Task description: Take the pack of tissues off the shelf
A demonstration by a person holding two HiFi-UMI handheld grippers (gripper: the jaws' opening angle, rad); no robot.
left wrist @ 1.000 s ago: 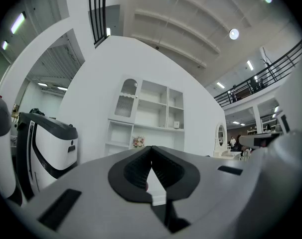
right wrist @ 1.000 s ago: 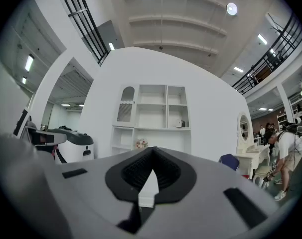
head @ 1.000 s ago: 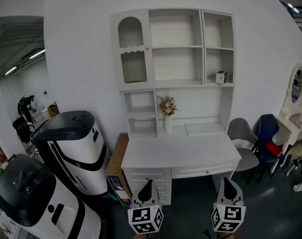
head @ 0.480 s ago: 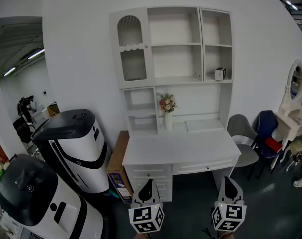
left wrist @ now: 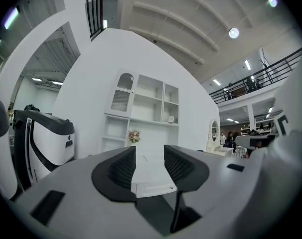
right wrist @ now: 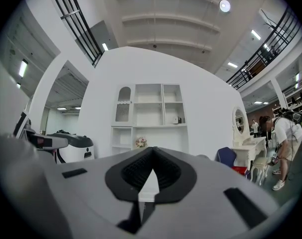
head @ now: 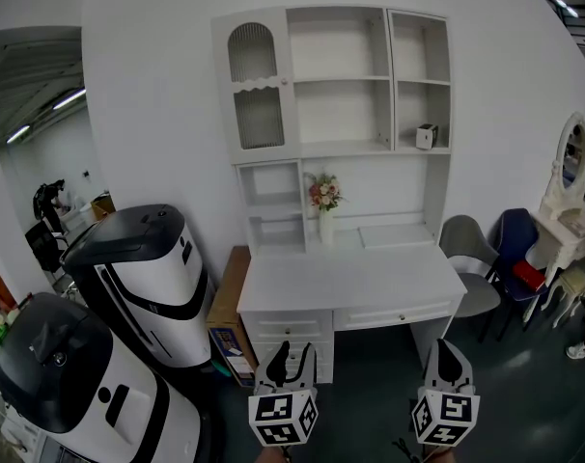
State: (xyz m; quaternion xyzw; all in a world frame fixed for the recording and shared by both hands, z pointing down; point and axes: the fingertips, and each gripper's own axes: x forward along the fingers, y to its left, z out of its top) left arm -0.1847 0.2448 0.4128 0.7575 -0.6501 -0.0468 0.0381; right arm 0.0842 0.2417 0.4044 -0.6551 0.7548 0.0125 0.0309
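Note:
The pack of tissues [head: 427, 136] is a small pale box with a dark face. It stands on the middle shelf in the right bay of the white hutch [head: 341, 150], and shows small in the left gripper view [left wrist: 171, 119] and the right gripper view [right wrist: 176, 119]. Both grippers hover low, in front of the desk and well short of the shelf. My left gripper [head: 292, 351] [left wrist: 149, 153] has just been opening its jaws, with nothing between them. My right gripper [head: 442, 347] [right wrist: 152, 154] is shut and empty.
The white desk [head: 350, 287] under the hutch carries a vase of flowers [head: 324, 205]. Two white-and-black machines [head: 143, 278] stand at the left, a cardboard box [head: 227, 326] beside the desk. A grey chair [head: 471, 268], a blue chair [head: 519, 258] and a vanity with mirror [head: 572, 177] stand right.
The left gripper's jaws have parted from shut to open. The hutch sits slightly higher in the head view; both grippers stay in place.

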